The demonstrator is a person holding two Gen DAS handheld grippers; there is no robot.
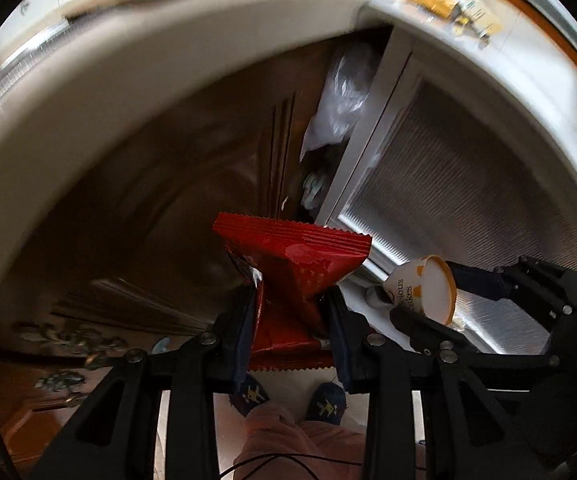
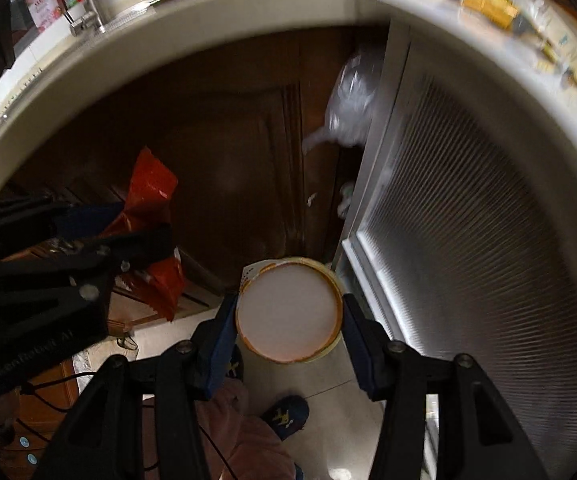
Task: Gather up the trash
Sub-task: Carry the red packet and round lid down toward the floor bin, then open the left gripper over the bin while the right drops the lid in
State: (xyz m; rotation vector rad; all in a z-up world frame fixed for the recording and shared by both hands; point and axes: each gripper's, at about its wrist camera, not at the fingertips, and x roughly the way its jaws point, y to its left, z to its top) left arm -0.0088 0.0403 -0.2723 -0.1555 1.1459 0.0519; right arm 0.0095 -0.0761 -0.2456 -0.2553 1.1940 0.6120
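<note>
My left gripper point(image 1: 290, 316) is shut on a crumpled red snack wrapper point(image 1: 292, 256), held in the air below the counter edge. It also shows in the right wrist view point(image 2: 148, 196), at the left. My right gripper point(image 2: 288, 312) is shut on a white paper cup with an orange rim point(image 2: 288, 312), its round end facing the camera. The cup also shows in the left wrist view point(image 1: 424, 288), at the right, between the right gripper's fingers. A white plastic trash bag point(image 1: 340, 96) hangs in the gap between the brown cabinet and a white unit.
A pale counter edge point(image 1: 88, 92) arches overhead. A dark brown cabinet door point(image 2: 216, 152) lies ahead, and a white ribbed panel point(image 2: 468, 208) is at the right. Several yellow packets point(image 1: 436, 0) lie on the counter at top right. The person's slippered feet point(image 1: 288, 396) stand on the tiled floor.
</note>
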